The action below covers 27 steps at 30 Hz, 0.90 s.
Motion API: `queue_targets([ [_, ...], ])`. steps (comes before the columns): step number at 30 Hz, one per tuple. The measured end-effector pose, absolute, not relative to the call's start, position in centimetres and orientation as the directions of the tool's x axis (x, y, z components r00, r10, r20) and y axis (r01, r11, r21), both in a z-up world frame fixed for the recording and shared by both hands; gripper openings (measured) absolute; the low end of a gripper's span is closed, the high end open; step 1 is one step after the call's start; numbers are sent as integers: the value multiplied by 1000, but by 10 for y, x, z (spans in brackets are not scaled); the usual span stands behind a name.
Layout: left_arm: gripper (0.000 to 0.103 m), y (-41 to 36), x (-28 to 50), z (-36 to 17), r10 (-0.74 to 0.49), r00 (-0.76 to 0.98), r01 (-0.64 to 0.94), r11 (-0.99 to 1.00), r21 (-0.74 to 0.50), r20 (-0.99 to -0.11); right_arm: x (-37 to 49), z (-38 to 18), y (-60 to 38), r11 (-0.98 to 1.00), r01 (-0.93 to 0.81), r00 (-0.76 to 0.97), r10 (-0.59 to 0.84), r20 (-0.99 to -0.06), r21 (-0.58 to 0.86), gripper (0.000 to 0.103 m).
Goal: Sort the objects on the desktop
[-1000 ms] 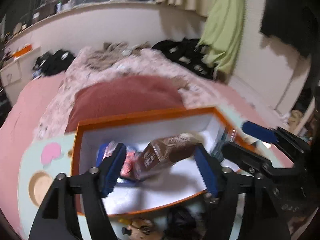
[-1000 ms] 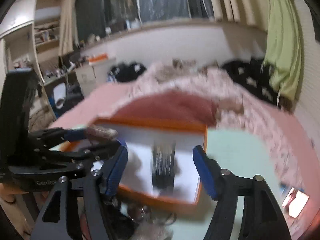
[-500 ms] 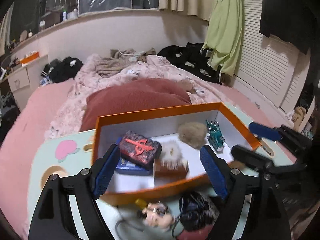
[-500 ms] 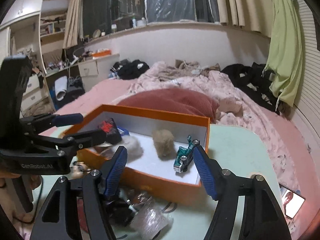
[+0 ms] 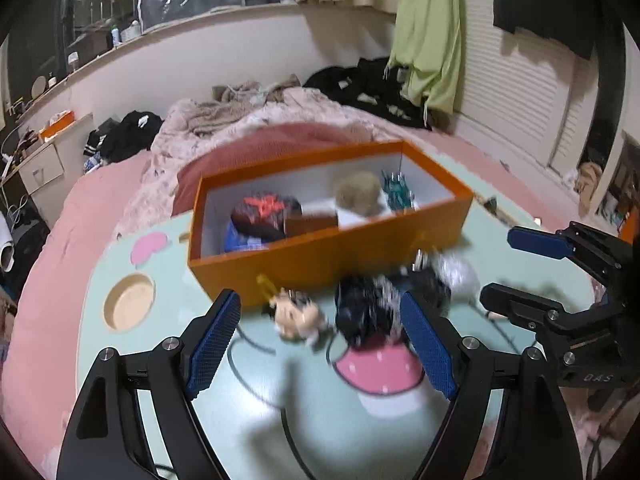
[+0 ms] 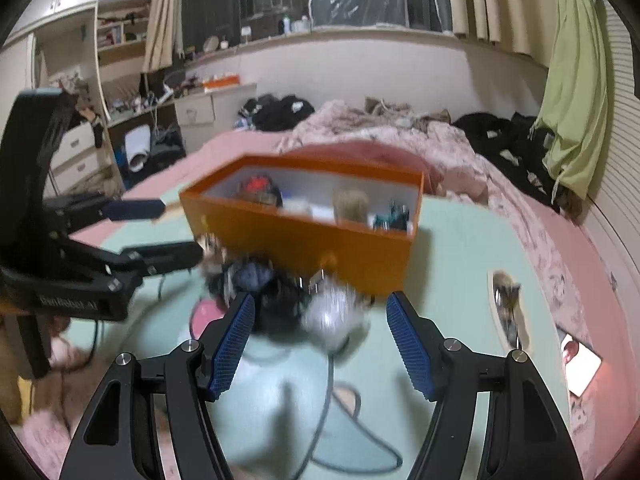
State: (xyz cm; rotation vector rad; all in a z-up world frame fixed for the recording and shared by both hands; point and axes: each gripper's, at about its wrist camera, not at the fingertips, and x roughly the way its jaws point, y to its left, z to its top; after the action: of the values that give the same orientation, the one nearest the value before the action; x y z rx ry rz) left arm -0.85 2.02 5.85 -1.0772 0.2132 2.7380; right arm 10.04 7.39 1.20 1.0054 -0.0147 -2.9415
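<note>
The left hand-held gripper (image 5: pixel 320 340) stands wide apart and grips nothing; the right hand-held gripper (image 6: pixel 320 338) also gapes empty above the counter (image 6: pixel 452 280).

One orange box (image 5: pixel 328 248); two grippers (image 5: pixel 320 344) (image 6: pixel 320 340); one doll figure (image 5: pixel 296 314).

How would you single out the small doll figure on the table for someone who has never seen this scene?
Find the orange box on the pale green table. Right against its near wall, at the left end of the loose pile, lies the doll figure. It alone is skin-toned with dark hair and a yellow loop; its neighbours are a black bundle and a silvery-white one.
</note>
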Motion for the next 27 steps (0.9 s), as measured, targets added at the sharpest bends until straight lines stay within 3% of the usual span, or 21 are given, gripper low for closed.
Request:
queue_targets([
  [10, 82, 18, -3, 7, 86, -601, -199, -979, 44, -794, 114, -27, 69, -999, -26, -721, 33, -692, -20, 72],
  [13, 91, 11, -5, 4, 104, -589, -179, -984, 4, -801, 114, -30, 71, -1000, -28, -720, 29, -694, -13, 79],
  [14, 102, 10, -6, 2, 96, -583, -169, -986, 6, -807, 114, -30, 70, -1000, -27, -718, 30, -696, -15, 82],
  [16, 103, 10, -7, 1, 92, -580, -164, -986, 6, -809, 114, -31, 69, -1000, -23, -717, 30, -697, -20, 87],
  [27, 103, 9, -3, -1, 93, -579, -167, -986, 6, -810, 112, -29, 69, -1000, -18, -718, 23, -696, -14, 89],
])
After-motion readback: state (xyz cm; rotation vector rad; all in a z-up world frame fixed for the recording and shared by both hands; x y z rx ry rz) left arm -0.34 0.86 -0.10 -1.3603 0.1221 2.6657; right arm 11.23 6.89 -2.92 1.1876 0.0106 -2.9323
